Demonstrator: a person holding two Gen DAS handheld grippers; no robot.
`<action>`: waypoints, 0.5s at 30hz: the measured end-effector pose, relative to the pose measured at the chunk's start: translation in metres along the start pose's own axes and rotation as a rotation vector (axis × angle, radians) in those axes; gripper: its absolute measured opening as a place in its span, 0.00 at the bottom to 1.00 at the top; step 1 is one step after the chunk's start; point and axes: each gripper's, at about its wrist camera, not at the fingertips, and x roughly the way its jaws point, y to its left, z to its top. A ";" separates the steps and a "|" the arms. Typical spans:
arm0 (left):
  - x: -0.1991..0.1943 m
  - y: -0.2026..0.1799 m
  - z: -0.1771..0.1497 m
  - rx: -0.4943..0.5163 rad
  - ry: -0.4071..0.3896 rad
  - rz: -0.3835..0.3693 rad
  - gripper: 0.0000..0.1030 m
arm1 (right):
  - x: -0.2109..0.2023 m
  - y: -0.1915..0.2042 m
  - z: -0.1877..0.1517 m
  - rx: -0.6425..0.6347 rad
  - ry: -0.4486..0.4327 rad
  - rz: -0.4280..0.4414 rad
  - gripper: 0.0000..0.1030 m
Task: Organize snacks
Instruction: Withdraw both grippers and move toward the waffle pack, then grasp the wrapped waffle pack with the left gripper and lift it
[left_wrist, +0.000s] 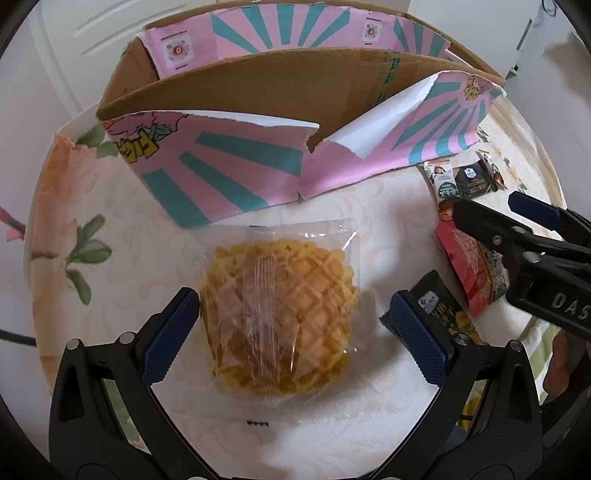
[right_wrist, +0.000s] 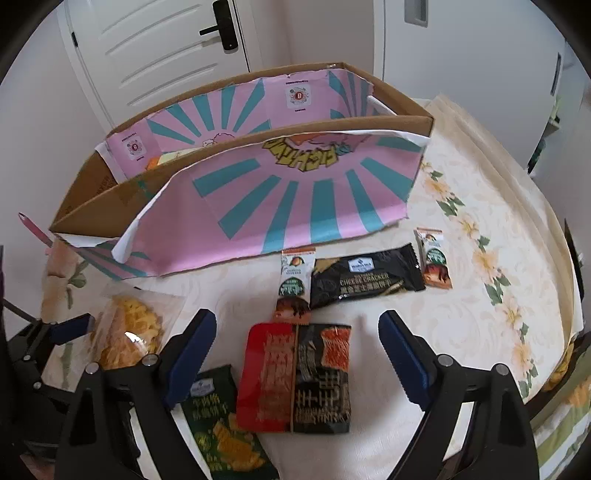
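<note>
Two tools are at work over a bench covered in a floral cloth.

Left wrist view: the left tool stands with its fingers wide apart, one on each side of a waffle in a clear wrapper, which lies flat on the cloth just in front of the cardboard box. Neither pad appears to press the wrapper yet. The film is slack and glossy, so in my judgement a shallow close could pinch only plastic and let the waffle sag or slip, while a hard close could crack it. The near flap of the box is torn and leans outward, so a low carry could snag on it. The right tool sits close by on the right, over the other packets, so the two tools could collide.

Right wrist view: the right tool is likewise spread open, straddling a red and black packet without gripping it. A green packet lies partly beneath the left finger and could be dragged or pinned as the fingers close. Beyond lie a cheese cracker packet and two small sachets, one each side of it. Something yellow shows inside the box; I cannot tell what it is.
</note>
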 end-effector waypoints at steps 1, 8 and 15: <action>0.001 0.000 0.001 0.006 -0.001 0.005 0.99 | 0.002 0.003 0.000 -0.011 -0.008 -0.015 0.85; 0.009 -0.005 0.003 0.058 -0.013 0.040 0.95 | 0.019 0.023 0.000 -0.111 -0.057 -0.118 0.71; 0.020 -0.008 0.005 0.075 -0.002 0.051 0.87 | 0.035 0.032 -0.003 -0.157 -0.076 -0.172 0.53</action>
